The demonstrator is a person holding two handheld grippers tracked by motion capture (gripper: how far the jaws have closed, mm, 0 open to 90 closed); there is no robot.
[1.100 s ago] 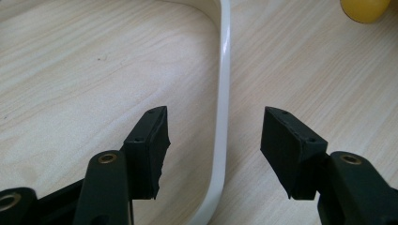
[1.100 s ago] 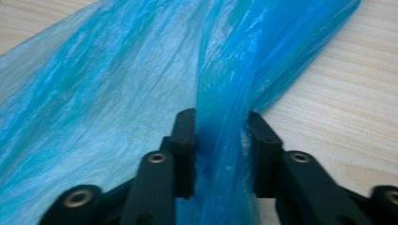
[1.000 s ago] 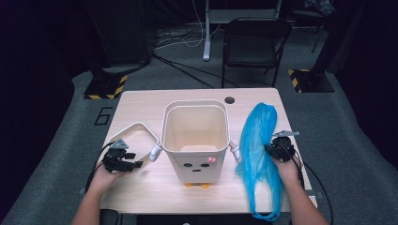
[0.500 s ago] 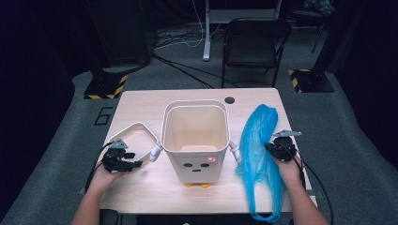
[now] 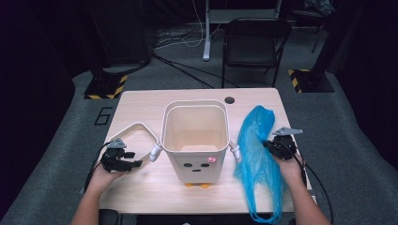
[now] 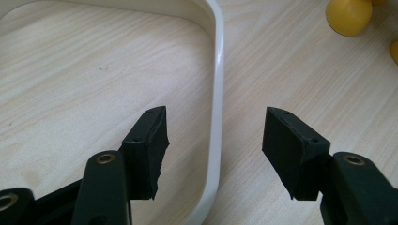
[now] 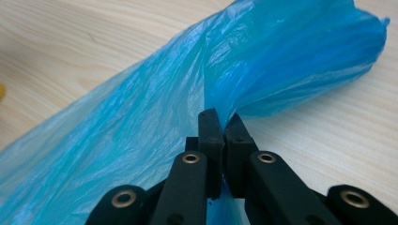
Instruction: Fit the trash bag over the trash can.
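A cream bin point(image 5: 197, 164) with a face on its front stands mid-table, and its white handle point(image 5: 136, 126) lies swung out to the left. My left gripper point(image 5: 133, 164) rests low at the table, open, its jaws standing either side of the handle bar point(image 6: 217, 93) without touching it. Right of the bin a crumpled blue plastic bag point(image 5: 256, 154) lies along the table and hangs over the front edge. My right gripper point(image 5: 268, 145) is shut on a fold of the bag point(image 7: 141, 117), the jaws point(image 7: 220, 117) pinching the thin film together.
The bin's yellow feet point(image 6: 349, 16) show near the left gripper. A round cable hole point(image 5: 229, 100) sits at the table's far edge. Beyond the table stand a black chair point(image 5: 253, 47) and floor stands with yellow-black markings point(image 5: 105, 86).
My right gripper has risen slightly with the pinched fold of the bag. The left gripper and the bin have not moved.
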